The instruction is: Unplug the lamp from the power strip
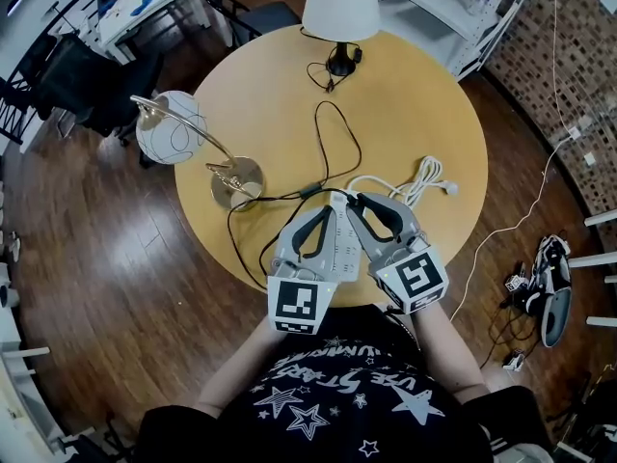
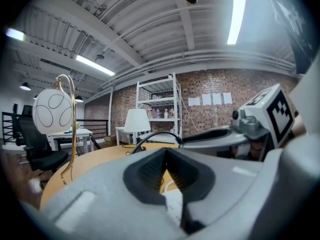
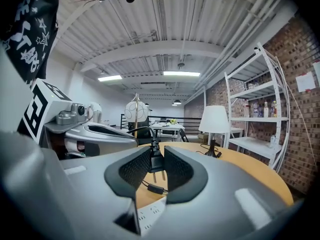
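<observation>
A white power strip (image 1: 339,247) lies on the round wooden table (image 1: 424,114), mostly covered by both grippers. In the right gripper view my right gripper (image 3: 152,156) is shut on a black lamp plug (image 3: 152,165). The plug's two prongs hang bare above the strip (image 3: 150,215), clear of its sockets. Its black cord (image 1: 289,195) runs left toward the gold arc lamp (image 1: 236,177). My left gripper (image 1: 331,207) rests over the strip's left side. Its pads meet at the tips (image 2: 166,153), with the strip (image 2: 173,204) showing below them.
A white-shade lamp (image 1: 340,8) stands at the table's far edge with its own black cord (image 1: 323,73). The strip's white cable (image 1: 416,183) coils to the right. The arc lamp's globe (image 1: 169,126) hangs past the left edge. A shelf (image 3: 260,109) and chairs surround the table.
</observation>
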`<state>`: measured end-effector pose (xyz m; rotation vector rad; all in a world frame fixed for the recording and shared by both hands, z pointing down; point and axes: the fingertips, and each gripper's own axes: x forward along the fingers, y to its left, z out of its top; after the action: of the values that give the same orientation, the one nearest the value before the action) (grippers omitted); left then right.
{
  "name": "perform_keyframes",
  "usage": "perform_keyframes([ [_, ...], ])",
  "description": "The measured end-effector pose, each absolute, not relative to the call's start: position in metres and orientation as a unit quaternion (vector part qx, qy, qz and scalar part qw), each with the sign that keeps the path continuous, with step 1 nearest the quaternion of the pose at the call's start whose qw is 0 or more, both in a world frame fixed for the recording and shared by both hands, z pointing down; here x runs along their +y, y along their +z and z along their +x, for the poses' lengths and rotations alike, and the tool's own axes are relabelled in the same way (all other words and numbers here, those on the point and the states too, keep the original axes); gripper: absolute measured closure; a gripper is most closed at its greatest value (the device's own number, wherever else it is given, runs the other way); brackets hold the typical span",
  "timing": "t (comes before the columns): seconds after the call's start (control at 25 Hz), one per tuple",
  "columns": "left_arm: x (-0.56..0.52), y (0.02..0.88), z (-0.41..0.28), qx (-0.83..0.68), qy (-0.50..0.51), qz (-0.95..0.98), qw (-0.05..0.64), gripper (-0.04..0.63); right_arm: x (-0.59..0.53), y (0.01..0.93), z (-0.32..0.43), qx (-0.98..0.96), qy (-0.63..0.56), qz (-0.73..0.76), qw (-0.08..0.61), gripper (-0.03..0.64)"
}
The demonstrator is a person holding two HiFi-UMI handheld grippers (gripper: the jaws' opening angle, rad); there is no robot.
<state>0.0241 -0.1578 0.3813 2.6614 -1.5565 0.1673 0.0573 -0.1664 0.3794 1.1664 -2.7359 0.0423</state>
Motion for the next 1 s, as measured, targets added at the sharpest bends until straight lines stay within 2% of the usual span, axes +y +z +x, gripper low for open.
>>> perform_keyframes([
  [1.0, -0.162, 0.374, 0.015, -0.520, 0.047, 0.852, 0.021, 0.594, -0.171, 0.371, 0.078, -0.901, 0.021, 0.427, 0.069, 0.529],
])
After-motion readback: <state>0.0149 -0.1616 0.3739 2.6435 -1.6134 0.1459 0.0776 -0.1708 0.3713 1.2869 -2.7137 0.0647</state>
